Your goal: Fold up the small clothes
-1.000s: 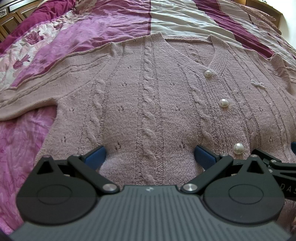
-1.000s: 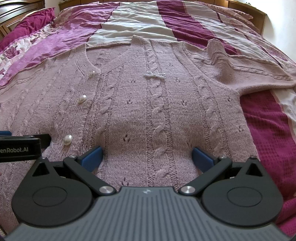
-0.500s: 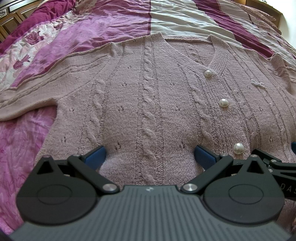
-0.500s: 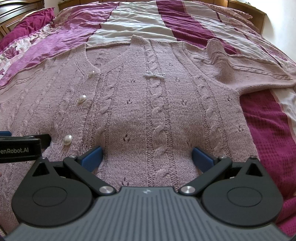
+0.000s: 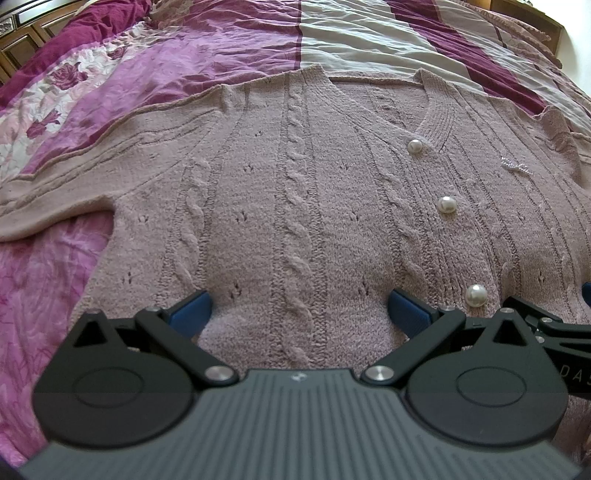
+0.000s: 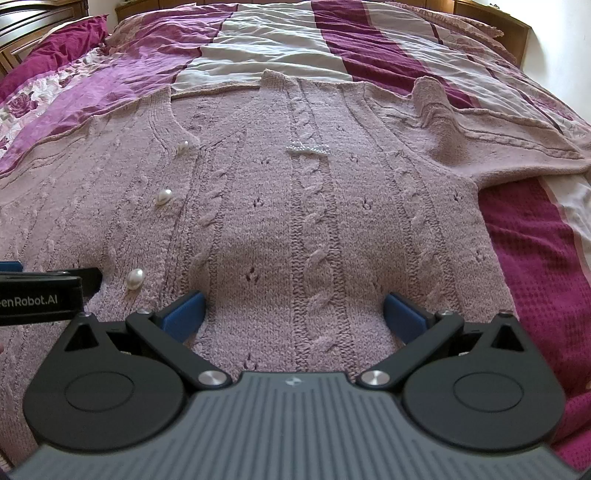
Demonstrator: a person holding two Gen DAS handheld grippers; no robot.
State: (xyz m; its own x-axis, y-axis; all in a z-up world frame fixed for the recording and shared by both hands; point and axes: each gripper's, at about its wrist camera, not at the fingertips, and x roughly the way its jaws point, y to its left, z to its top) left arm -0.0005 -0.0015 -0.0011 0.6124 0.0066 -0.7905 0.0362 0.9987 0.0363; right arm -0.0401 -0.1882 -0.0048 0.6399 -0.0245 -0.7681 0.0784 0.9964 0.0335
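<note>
cardigan [image 5: 295, 206]: dusty-pink cable knit, lying flat and face up on the bed, V-neck pointing away from both cameras, hem nearest them

sleeves: both spread out sideways. One [image 5: 74, 177] runs off the left edge in the left view, the other [image 6: 517, 144] stretches to the right in the right view, with a bump of fabric up by its shoulder

buttons: three pearly ones down the front. The lowest [image 5: 475, 294] sits just beside the left tool's right finger

bow: little beaded thing [image 6: 307, 148] on the chest, right of the button row in both views

left tool [image 5: 299, 306]: fingers wide apart, nothing clamped, blue pads [image 5: 190, 312] resting on or just above the knit near the hem, can't tell which. A cable column runs up between them

right tool [image 6: 293, 310]: same deal, spread wide and holding nothing, blue pads [image 6: 402, 314] low over the hem area on the bow side of the buttons

tools vs each other: side by side, close. Each one's black body pokes into the other's view at the edge

bed [image 6: 258, 33]: quilt in magenta, grey and dark-red stripes, with a rose-print patch [image 5: 48, 92] on the far left

headboard: dark wood [image 6: 491, 14] past the far end of the quilt
</note>
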